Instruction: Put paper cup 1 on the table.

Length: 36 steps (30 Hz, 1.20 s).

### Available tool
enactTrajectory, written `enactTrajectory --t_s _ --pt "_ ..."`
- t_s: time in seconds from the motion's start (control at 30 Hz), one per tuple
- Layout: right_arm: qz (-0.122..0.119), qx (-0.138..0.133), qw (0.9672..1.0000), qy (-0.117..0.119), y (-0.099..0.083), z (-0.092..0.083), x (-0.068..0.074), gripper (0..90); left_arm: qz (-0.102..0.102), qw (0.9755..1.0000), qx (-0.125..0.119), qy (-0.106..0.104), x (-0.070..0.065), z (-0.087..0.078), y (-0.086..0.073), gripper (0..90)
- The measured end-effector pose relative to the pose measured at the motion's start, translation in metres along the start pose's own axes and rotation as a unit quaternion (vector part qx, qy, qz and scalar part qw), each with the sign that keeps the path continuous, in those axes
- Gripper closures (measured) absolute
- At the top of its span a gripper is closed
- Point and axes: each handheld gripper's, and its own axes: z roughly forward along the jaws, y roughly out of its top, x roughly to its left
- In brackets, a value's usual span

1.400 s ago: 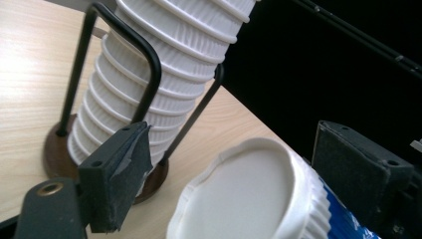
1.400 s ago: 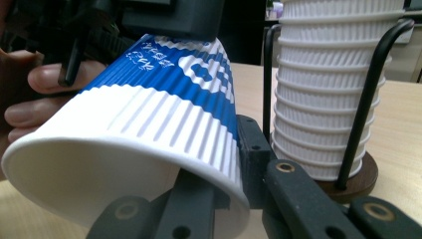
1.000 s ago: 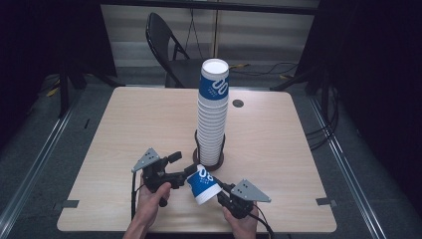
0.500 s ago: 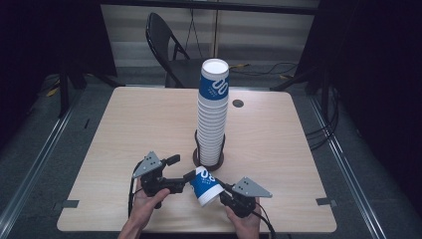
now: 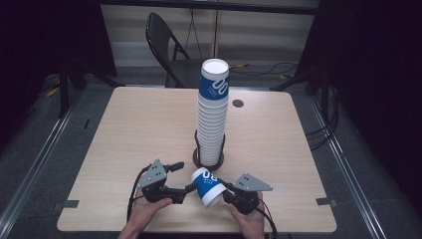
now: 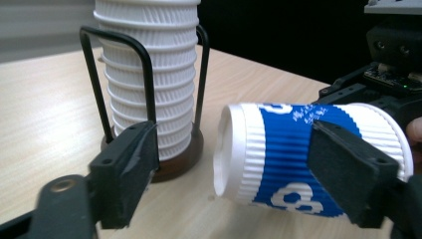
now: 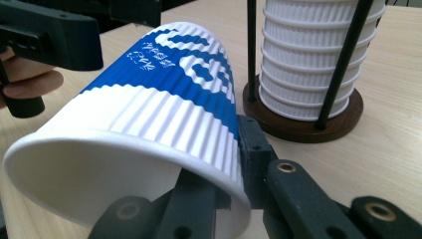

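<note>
Wire-and-wood cup holder [image 5: 208, 160] at table centre carries a tall stack of paper cups [image 5: 213, 112]. At its 6 o'clock, a single blue-and-white cup [image 5: 207, 186] lies sideways, long axis level, rim toward 5 o'clock. Right gripper [image 5: 229, 193] pinches its rim wall, one jaw inside. Left gripper [image 5: 185, 177] stands wide, one jaw against the cup. Pale wooden table [image 5: 124, 124]; folding chair [image 5: 169, 47] behind, dark room.

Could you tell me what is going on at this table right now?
A person works two hand-held grippers at a wooden table. The right gripper is shut on the rim of a blue and white paper cup, one jaw inside and one outside, holding it on its side. The left gripper is open around the cup's other end. Behind stands a tall cup stack in a wire holder.
</note>
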Motion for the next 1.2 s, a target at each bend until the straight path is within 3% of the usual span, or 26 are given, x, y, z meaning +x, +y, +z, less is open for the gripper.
enactTrajectory --t_s 0.23,0.4,0.5,0.6,0.7,0.83,0.9,1.0,1.1,1.2 --pt "0.001 0.018 0.9998 0.007 0.004 -0.003 -0.005 85.4 0.035 0.9992 0.015 0.015 -0.007 0.002 0.0 23.5" --pt "0.007 0.035 0.9993 0.01 0.007 -0.006 -0.009 85.4 0.04 0.9991 0.012 -0.005 -0.009 0.001 0.0 22.4" --pt "0.007 0.041 0.9991 0.007 0.01 -0.008 -0.013 85.4 0.051 0.9985 0.001 -0.02 -0.011 0.0 -0.001 22.2" --pt "0.01 0.046 0.9987 0.019 0.013 -0.009 -0.016 85.4 0.069 0.9971 0.003 -0.031 -0.014 0.0 -0.003 20.6" --pt "0.008 0.057 0.998 0.027 0.014 -0.01 -0.017 85.4 0.099 0.9943 0.014 -0.037 -0.02 0.003 -0.006 16.7" --pt "0.006 0.076 0.9964 0.037 0.013 -0.009 -0.016 85.4 0.144 0.9887 0.027 -0.033 -0.026 0.007 -0.01 17.9" --pt "0.004 0.083 0.9957 0.041 0.014 -0.009 -0.016 85.4 0.151 0.9875 0.031 -0.035 -0.03 0.01 -0.01 15.5" --pt "0.003 0.092 0.9948 0.044 0.016 -0.01 -0.018 85.4 0.172 0.9839 0.037 -0.033 -0.033 0.012 -0.01 15.7" --pt "-0.008 0.094 0.9942 0.051 0.019 -0.01 -0.018 85.4 0.192 0.9801 0.033 -0.035 -0.035 0.012 -0.01 15.7" --pt "-0.01 0.098 0.9937 0.053 0.024 -0.011 -0.017 85.4 0.204 0.9779 0.029 -0.036 -0.035 0.011 -0.01 15.8"
